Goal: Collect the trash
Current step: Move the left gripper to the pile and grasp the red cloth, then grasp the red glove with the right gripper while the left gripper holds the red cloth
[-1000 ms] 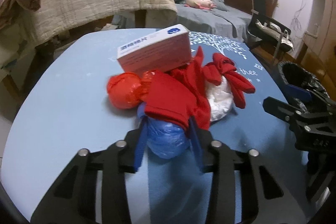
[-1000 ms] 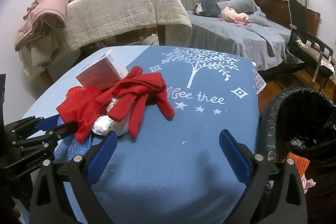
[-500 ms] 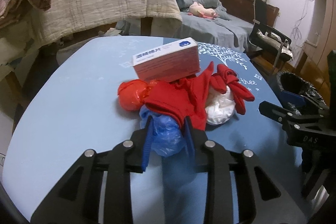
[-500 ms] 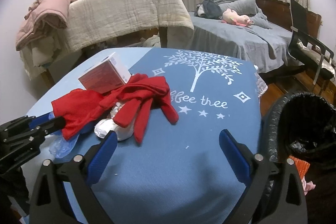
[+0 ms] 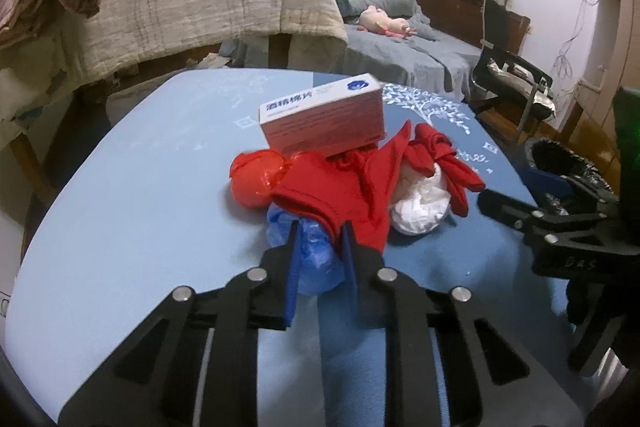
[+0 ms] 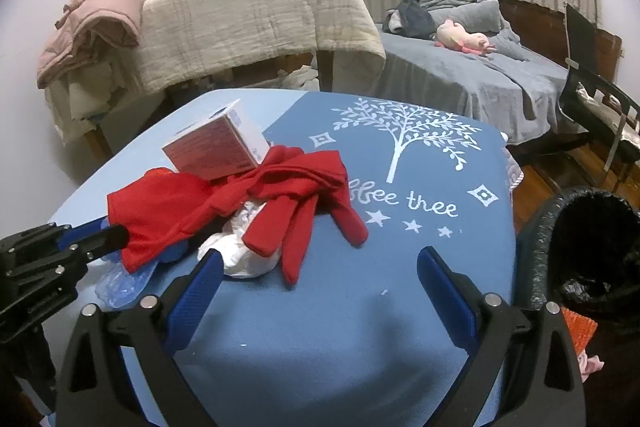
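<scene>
The left gripper [image 5: 320, 239] pinches the crumpled blue plastic bag [image 5: 316, 259] for the black-lined bin [image 6: 584, 251] at 3 o'clock, while the right gripper [image 6: 320, 279] hovers with jaws spread.

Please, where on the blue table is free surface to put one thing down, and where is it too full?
Free: the dark blue tablecloth around the white tree print, between the red cloth and the black bin; also the pale blue area left of the red plastic ball. Crowded: around the pink-white cardboard box, white crumpled bag and blue plastic bag.
</scene>
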`<control>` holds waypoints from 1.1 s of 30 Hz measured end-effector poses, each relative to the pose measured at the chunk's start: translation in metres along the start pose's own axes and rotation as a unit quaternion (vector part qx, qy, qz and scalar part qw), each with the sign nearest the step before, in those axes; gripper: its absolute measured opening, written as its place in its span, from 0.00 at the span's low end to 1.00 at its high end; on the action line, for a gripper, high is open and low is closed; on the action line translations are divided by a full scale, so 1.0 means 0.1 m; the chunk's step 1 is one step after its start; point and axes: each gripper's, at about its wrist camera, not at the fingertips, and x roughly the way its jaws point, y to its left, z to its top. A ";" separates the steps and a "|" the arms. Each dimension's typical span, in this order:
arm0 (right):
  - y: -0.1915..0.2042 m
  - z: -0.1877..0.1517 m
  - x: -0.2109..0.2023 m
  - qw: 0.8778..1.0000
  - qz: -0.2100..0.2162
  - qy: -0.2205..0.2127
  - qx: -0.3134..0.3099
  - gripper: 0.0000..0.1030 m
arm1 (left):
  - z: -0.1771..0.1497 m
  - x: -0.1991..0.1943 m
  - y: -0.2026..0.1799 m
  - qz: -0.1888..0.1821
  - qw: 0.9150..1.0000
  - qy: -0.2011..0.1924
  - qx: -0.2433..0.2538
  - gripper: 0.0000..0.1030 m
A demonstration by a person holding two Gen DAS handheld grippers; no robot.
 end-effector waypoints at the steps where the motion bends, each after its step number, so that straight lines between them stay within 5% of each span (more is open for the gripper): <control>1: 0.01 0.00 0.00 1.000 0.001 0.000 -0.001 0.92 | 0.01 -0.01 0.01 0.002 1.000 -0.003 0.001 0.16; 8: 0.11 0.05 0.03 1.000 0.006 -0.004 -0.009 0.90 | 0.05 -0.14 0.10 0.010 1.000 -0.020 -0.014 0.16; 21: -0.12 0.29 0.26 1.000 -0.004 0.002 0.013 0.72 | 0.10 0.00 0.01 0.002 1.000 -0.020 -0.011 0.16; 26: -0.09 0.38 0.36 1.000 0.004 0.002 0.008 0.72 | 0.11 -0.03 0.02 0.008 1.000 -0.024 -0.018 0.45; 32: -0.07 0.38 0.58 1.000 0.013 0.023 0.012 0.71 | 0.16 -0.09 0.08 0.019 0.999 -0.038 -0.023 0.51; 33: -0.07 0.38 0.60 0.999 0.016 0.025 0.012 0.62 | 0.16 -0.09 0.08 0.020 0.999 -0.039 -0.023 0.51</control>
